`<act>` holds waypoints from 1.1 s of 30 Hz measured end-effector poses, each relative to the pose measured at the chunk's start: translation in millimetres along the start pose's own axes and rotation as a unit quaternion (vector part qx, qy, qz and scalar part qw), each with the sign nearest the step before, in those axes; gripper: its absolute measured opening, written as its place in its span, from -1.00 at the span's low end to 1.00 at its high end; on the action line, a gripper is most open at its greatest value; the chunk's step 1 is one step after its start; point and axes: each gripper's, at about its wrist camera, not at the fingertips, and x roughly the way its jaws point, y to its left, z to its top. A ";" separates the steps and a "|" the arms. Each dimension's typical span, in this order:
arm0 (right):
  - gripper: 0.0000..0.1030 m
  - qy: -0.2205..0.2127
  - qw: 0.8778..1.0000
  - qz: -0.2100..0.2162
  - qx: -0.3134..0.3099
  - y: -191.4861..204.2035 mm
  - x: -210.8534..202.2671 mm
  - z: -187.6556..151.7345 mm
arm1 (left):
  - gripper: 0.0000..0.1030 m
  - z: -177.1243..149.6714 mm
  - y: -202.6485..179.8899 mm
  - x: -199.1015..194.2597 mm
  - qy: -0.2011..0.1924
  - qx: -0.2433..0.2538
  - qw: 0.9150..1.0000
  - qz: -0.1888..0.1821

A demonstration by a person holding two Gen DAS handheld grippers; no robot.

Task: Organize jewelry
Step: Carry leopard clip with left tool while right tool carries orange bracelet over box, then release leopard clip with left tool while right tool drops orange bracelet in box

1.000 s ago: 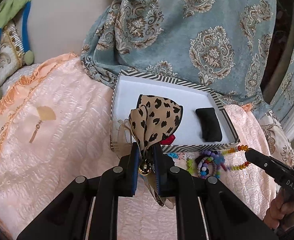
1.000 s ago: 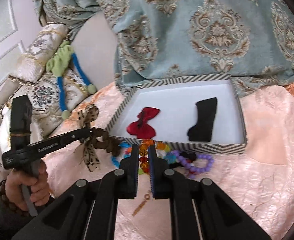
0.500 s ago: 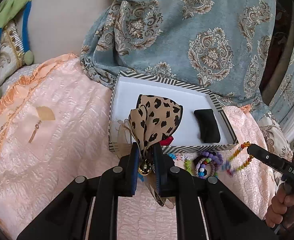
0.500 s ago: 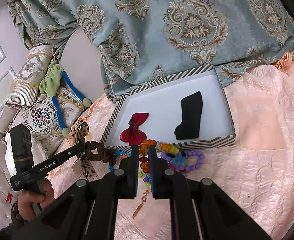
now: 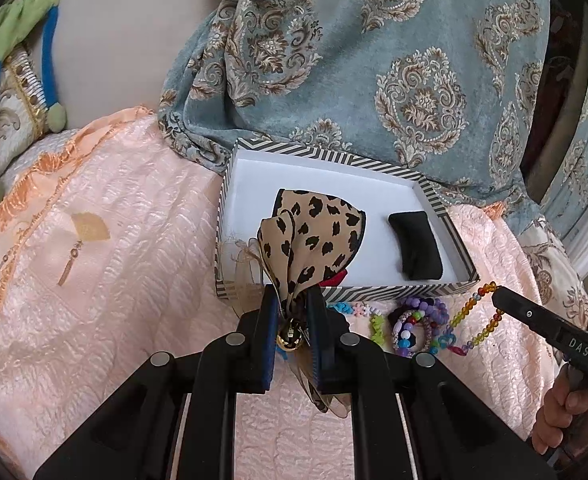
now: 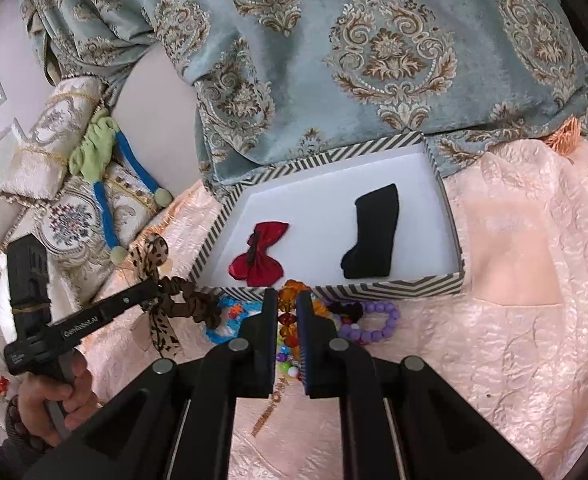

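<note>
Left tool point(image 5: 290, 308): its jaws are clamping the knot of a leopard-print hair bow point(image 5: 313, 240), lifting it just in front of the box's near wall, sheer ribbon tails hanging below.
Right tool point(image 6: 286, 312): its jaws are pinching an amber and multicoloured bead strand point(image 6: 290, 312); in the left view the strand point(image 5: 475, 320) is dangling from the tool's tip point(image 5: 497, 296) and trailing down to the pile of bracelets.
Box point(image 6: 445, 216): a shallow tray with a black-and-white striped rim and white floor, sitting on a peach quilted bedspread point(image 6: 513, 340) against a blue damask cloth point(image 6: 373, 60).
Inside the box: a red bow clip point(image 6: 260, 256) is lying at the left, a black velvet cushion point(image 6: 371, 234) at the right, well apart.
Loose jewelry: purple bead bracelet point(image 6: 377, 320), blue piece point(image 6: 228, 320) and small coloured beads are lying on the bedspread just before the box's front wall.
Writing: "DAS" is showing in pale letters on the right tool's arm point(image 5: 577, 344); a white word beginning "Gen", the rest blurred, is running along the left tool's arm point(image 6: 82, 326).
Hands: a hand point(image 5: 561, 412) is gripping the right tool's handle; another hand point(image 6: 50, 396), with a bead bracelet at its wrist, is gripping the left one.
</note>
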 end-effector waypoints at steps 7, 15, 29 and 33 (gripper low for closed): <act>-0.83 0.010 0.997 -0.064 -0.043 11.1 6.1 0.5 | -1.00 1.5 -6.1 2.7 0.005 0.009 0.999 0.034; -0.83 -0.016 0.997 -0.057 -0.055 26.9 -1.4 32.5 | -1.00 7.2 -21.3 1.2 0.002 0.025 0.999 0.044; -0.83 -0.035 0.997 -0.064 -0.034 18.3 47.1 117.3 | -1.00 78.6 -46.3 14.8 -0.022 0.043 0.997 0.061; -0.83 -0.035 0.997 -0.054 -0.033 9.1 66.9 120.9 | -1.00 101.4 -51.2 44.0 -0.017 0.043 0.997 0.060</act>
